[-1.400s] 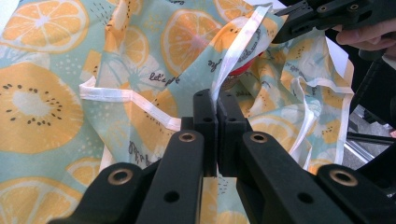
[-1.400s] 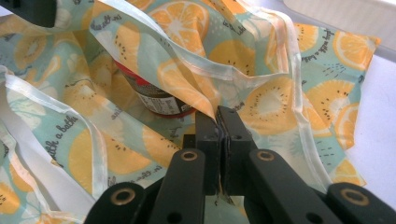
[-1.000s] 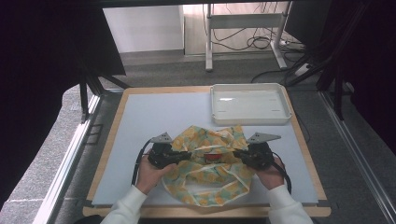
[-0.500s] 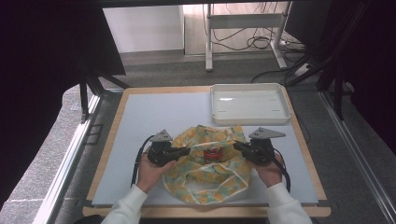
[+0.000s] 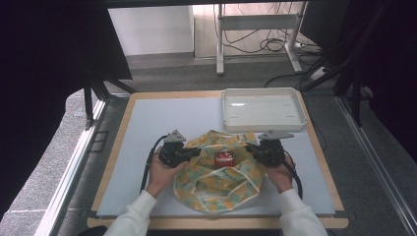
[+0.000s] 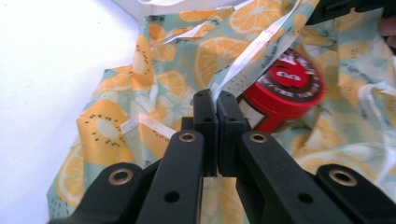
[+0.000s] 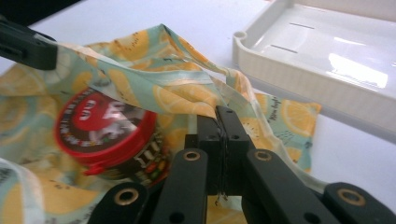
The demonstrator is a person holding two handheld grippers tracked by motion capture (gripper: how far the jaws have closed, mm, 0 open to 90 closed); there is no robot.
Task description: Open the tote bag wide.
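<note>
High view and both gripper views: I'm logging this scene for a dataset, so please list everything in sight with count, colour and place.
fruit-print bag: one, pale green with orange and kiwi slices, near middle of the mat, mouth pulled open.
red-lidded jar: one, red lid, dark body, inside the bag's mouth.
tray: one, white, far right corner of the mat, nothing in it.
mat: one, pale grey-blue, on the table.
table: one, light wood edge.
left gripper: one, black, shut on the bag's left edge.
right gripper: one, black, shut on the bag's right edge.
sleeves: two, white, bottom edge.
</note>
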